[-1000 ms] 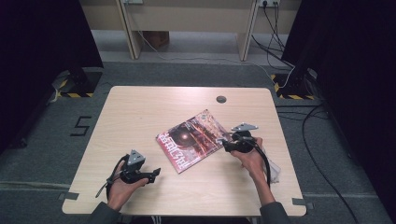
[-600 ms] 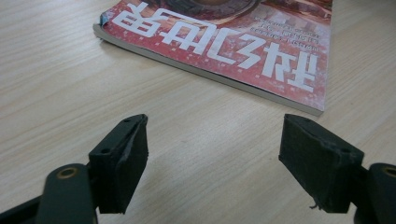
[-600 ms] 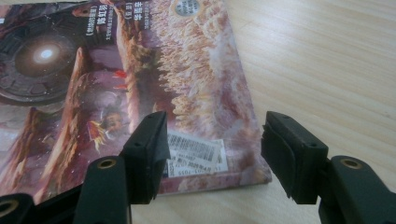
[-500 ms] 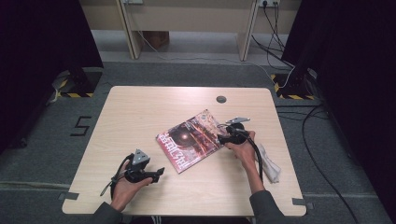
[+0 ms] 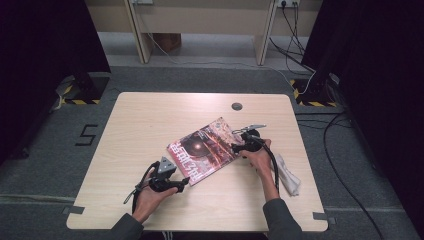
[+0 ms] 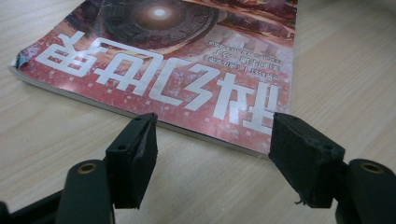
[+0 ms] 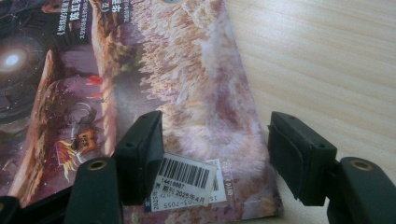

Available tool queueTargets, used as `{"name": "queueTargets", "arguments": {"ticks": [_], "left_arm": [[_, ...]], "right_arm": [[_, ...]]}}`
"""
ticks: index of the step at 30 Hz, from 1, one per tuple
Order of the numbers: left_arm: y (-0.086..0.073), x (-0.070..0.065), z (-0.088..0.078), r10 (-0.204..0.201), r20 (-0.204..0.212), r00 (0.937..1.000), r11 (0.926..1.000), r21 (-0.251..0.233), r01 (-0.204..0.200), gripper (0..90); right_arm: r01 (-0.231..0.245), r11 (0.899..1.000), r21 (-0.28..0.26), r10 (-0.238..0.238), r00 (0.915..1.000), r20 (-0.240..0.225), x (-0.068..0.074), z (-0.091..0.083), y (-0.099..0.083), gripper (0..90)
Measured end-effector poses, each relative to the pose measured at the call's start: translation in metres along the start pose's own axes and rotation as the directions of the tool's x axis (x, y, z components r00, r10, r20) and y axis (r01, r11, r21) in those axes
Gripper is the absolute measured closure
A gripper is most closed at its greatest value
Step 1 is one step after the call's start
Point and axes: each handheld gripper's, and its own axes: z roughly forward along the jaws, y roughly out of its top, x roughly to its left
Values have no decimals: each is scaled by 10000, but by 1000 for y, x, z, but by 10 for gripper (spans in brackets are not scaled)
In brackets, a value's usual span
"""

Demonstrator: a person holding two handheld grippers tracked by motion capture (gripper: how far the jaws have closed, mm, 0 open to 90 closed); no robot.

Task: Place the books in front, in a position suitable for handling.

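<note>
**Magazine on the table, flanked by both grippers**

Lying flat and askew near the middle of the light wooden table (image 5: 150, 125): a glossy magazine (image 5: 204, 150) with a reddish science-fiction cover and large white title characters. Seen close in the left gripper view, title upside down, near edge just beyond the jaws. Left gripper (image 5: 183, 185) low over the tabletop at the magazine's near corner; jaws wide apart, just been closing a little, nothing between the pads, bare wood beneath. Right gripper (image 5: 235, 146) at the magazine's far right edge; jaws wide, just been opening, poised above the cover with pads clear of the paper. Visible between those jaws in the right gripper view: a white barcode sticker (image 7: 184, 179) near the cover's corner. Lying on the table beside the right forearm: a crumpled white cloth (image 5: 287, 175). Near the table's far edge: a round dark cable grommet (image 5: 237, 106).
</note>
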Motion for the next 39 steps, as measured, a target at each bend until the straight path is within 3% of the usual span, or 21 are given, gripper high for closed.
{"name": "queueTargets", "arguments": {"ticks": [9, 14, 18, 23, 29, 33, 37, 39], "left_arm": [[0, 2, 9, 16, -174, 9998, 9992, 403, -9, 348], [0, 6, 9, -155, -299, 9994, 9988, 469, 169, 349], [0, 10, 8, -173, -321, 9993, 9984, 536, 190, 340], [0, 13, 5, -105, -265, 9996, 9976, 676, 123, 356], [-2, 18, 2, -124, -138, 9998, 9974, 715, 134, 394], [-4, 24, -3, -199, -213, 9996, 9969, 759, 214, 423], [-4, 29, -6, 47, -576, 9983, 9962, 874, 4, 419], [-4, 30, -6, 8, -600, 9982, 9960, 887, 46, 416]], "right_arm": [[164, 9998, 78, -164, 9998, -89, 11, -10, -13, 369], [352, 9994, 48, -352, 9994, -25, 24, -23, -29, 363], [137, 9997, -179, -139, 9998, -114, 30, -31, -44, 359], [344, 9993, -154, -339, 9991, 264, 45, -45, -59, 348], [608, 9981, 15, -608, 9981, 4, 58, -65, -82, 334], [1027, 9946, 173, -1026, 9947, -71, 70, -75, -95, 328], [1905, 9807, 432, -1892, 9814, -316, 86, -84, -108, 352], [1966, 9798, 369, -1948, 9797, -465, 86, -88, -109, 401]]}}
